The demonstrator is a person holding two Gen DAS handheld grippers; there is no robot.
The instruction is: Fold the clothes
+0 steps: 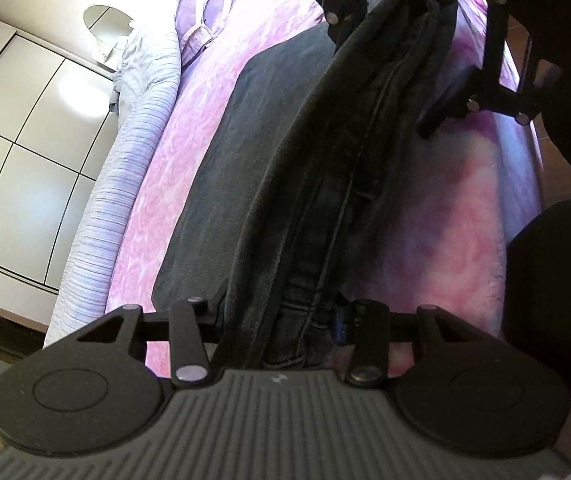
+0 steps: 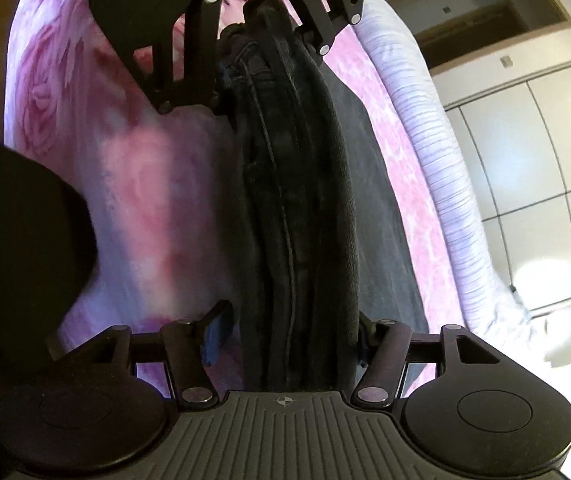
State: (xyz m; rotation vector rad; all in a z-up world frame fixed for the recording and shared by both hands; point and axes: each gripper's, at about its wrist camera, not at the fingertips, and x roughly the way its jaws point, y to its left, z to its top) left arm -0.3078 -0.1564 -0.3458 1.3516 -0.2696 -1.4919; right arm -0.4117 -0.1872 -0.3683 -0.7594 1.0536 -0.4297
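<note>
A: Report the state of the left gripper (image 1: 281, 320).

B: It is clamped on one end of the folded pair of dark charcoal denim jeans (image 1: 325, 168). In the left wrist view, fabric fills the gap between both fingers, near the bottom of the frame.

A: And the right gripper (image 2: 293, 332)?

B: It is closed on the opposite end of the same garment. In the right wrist view, the denim bundle (image 2: 293, 200) passes between its fingers; a blue pad shows on the left finger (image 2: 215, 334).

A: Where is the garment?

B: It is stretched as a thick folded band between the two grippers, which face each other. Each camera shows the other tool at the far end of the band: the right gripper (image 1: 401, 28) at the top of the left wrist view, the left gripper (image 2: 269, 20) at the top of the right wrist view. The band is held above a bed with a pink floral fleece blanket (image 1: 457, 208). A flat dark grey portion of fabric (image 1: 221, 184) lies on the blanket beside the raised band.

A: What surrounds it?

B: A lilac striped quilted cover (image 1: 125, 184) lies bunched along the far side of the bed. Beyond it stands a white panelled wardrobe (image 1: 25, 140). Lilac pillows (image 1: 205, 20) lie at one end of the bed.
</note>
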